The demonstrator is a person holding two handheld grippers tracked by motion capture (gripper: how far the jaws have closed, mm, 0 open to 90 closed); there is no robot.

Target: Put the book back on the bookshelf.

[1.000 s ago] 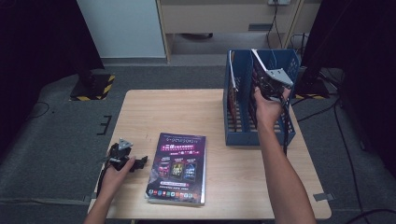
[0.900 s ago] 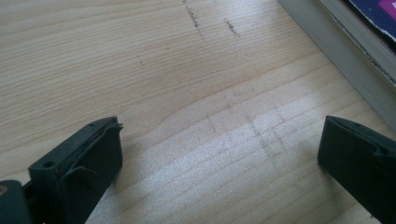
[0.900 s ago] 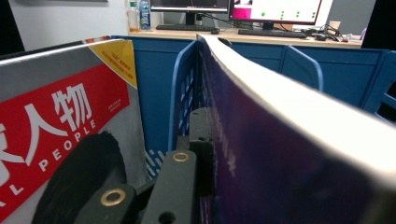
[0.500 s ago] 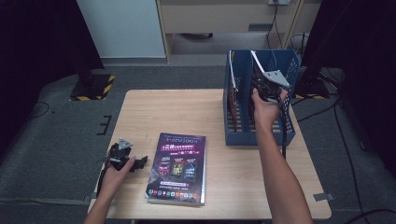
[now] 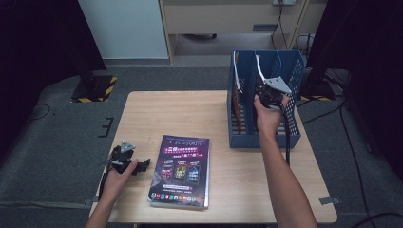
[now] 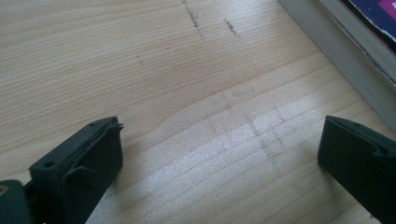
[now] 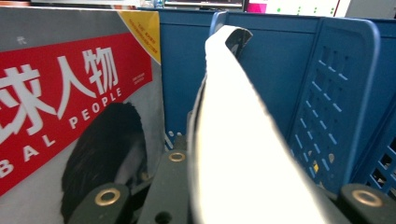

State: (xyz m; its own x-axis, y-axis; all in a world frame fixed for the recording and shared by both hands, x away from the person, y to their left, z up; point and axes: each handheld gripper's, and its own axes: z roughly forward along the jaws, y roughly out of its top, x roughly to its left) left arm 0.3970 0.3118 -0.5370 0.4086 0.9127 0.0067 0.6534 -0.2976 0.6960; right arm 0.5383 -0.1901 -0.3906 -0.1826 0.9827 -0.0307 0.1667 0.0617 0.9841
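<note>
The wooden counter point(image 5: 190, 114) carries everything: a blue slotted file rack point(image 5: 290, 128) stands upright at its far right, and a stack of magazines with a dark purple cover point(image 5: 181, 171) lies flat near the front edge, its long axis running from the near edge toward the far one. In the rack's left slot a magazine with a red cover point(image 7: 70, 102) already stands on edge. The right hand-held gripper point(image 5: 267, 93) reaches into the rack from the near side, and its jaws pinch a thin white-edged magazine point(image 7: 243, 140) that stands upright in the next slot, its edge rising straight up past the gripper's camera with the blue lattice wall just to its right; the jaws have just eased apart slightly, though the pages sit between them and look gripped. The left hand-held gripper point(image 5: 124, 160) rests low on the counter just left of the purple stack, jaws spread wide over bare wood with nothing between them. In the left gripper view the stack's thick page edge point(image 6: 345, 51) lies ahead and to the right. I judge the left hand the nearer one for the next magazine, which would be met along its long left side.
</note>
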